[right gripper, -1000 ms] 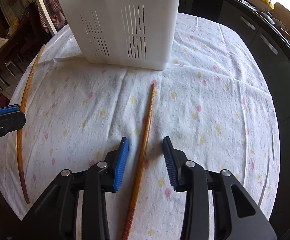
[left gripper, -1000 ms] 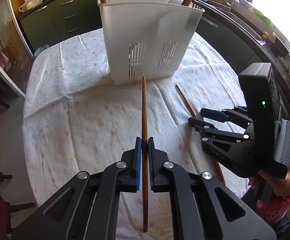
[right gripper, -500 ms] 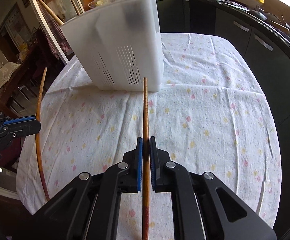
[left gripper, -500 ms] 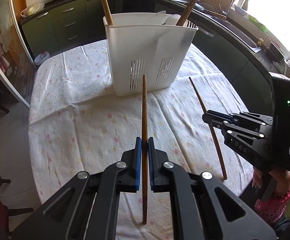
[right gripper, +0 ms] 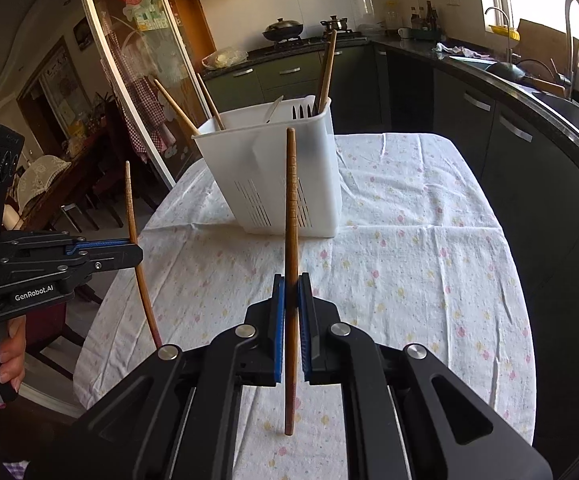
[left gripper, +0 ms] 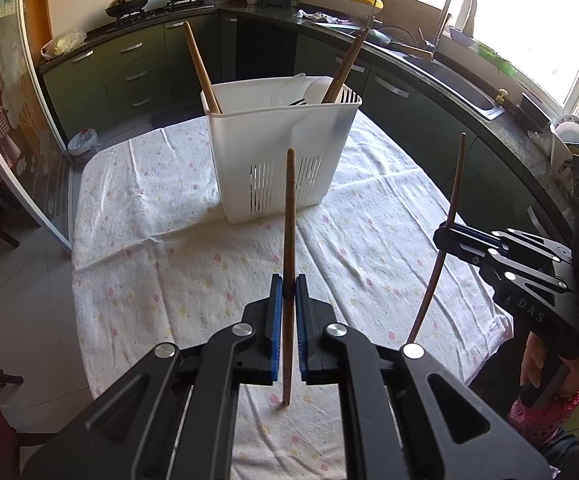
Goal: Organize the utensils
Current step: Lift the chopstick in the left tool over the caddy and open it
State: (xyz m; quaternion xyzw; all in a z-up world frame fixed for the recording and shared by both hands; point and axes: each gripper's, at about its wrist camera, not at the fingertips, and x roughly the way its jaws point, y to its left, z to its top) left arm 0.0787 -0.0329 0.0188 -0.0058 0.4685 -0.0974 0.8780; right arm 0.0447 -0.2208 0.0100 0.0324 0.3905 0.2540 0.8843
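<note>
Both grippers, left gripper (left gripper: 285, 300) and right gripper (right gripper: 291, 300), each pinch one chopstick (left gripper: 288, 240) up over the table (left gripper: 149, 240). Next job, I think: drop them tip-down into the white basket (left gripper: 281, 152) just ahead.

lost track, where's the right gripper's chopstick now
Clamped upright in the right gripper, the chopstick hangs above the tablecloth, short of the white caddy.
</note>
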